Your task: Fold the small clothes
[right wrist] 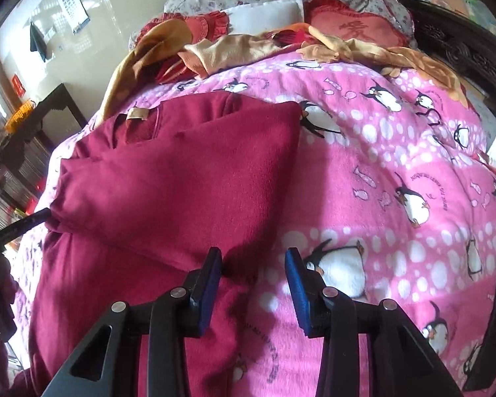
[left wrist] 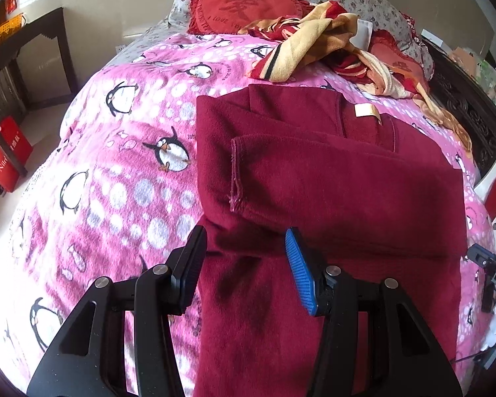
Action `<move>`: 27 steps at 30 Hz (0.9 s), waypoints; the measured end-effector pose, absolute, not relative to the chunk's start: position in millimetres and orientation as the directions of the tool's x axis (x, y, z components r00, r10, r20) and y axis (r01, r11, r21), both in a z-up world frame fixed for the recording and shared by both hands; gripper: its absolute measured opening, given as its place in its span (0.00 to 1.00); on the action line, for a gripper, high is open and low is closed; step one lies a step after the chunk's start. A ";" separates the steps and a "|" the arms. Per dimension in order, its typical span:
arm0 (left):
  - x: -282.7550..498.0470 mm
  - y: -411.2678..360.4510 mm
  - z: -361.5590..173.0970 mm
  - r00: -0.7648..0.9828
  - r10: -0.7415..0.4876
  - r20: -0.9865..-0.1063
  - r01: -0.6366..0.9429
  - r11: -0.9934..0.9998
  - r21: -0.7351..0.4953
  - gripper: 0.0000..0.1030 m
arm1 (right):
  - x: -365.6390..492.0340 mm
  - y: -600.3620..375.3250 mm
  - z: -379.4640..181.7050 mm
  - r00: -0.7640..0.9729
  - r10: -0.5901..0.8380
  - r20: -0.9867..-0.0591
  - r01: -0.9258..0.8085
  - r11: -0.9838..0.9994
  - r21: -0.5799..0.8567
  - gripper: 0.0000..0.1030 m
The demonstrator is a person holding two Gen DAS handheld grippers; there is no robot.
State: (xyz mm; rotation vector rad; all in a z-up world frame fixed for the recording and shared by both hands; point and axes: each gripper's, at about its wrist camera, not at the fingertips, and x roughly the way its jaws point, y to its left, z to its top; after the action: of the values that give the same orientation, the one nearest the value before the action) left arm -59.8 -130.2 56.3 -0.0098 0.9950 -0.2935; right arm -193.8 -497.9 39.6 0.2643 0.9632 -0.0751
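A dark red sweater [left wrist: 330, 182] lies flat on the pink penguin blanket [left wrist: 115, 165], collar with a beige label [left wrist: 367, 110] at the far end. Both sleeves are folded across its chest, one cuff [left wrist: 236, 175] on top. My left gripper [left wrist: 246, 241] is open and empty, hovering over the sweater's left edge below the cuff. In the right wrist view the sweater [right wrist: 182, 182] fills the left half. My right gripper [right wrist: 253, 261] is open and empty over the sweater's right edge, where it meets the blanket [right wrist: 396, 165].
A crumpled yellow and red cloth [left wrist: 320, 43] and red heart cushions [left wrist: 244, 6] lie at the head of the bed. A dark wooden headboard [left wrist: 469, 115] stands at the right. A dark table [left wrist: 33, 43] and red boxes [left wrist: 6, 152] stand on the floor at the left.
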 end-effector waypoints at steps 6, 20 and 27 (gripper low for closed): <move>-90.3 -109.9 48.9 0.473 -0.263 -0.841 0.223 0.959 -0.174 0.48 | -218.2 -490.9 29.2 0.546 0.112 -0.830 0.143 0.964 0.224 0.48; -134.4 -58.0 57.0 0.489 -0.247 -0.837 0.150 0.969 -0.198 0.48 | -209.4 -529.9 14.6 0.686 0.006 -0.727 0.336 0.884 0.325 0.13; -143.3 -53.8 55.7 0.468 -0.254 -0.846 0.167 0.966 -0.198 0.48 | -219.0 -524.7 10.0 0.609 0.016 -0.793 0.335 0.901 0.276 0.13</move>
State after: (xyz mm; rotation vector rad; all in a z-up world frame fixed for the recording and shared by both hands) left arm -143.3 -53.8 55.7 -0.0919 1.0524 -0.2584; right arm -219.0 -524.7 10.0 0.4241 0.9039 -0.1904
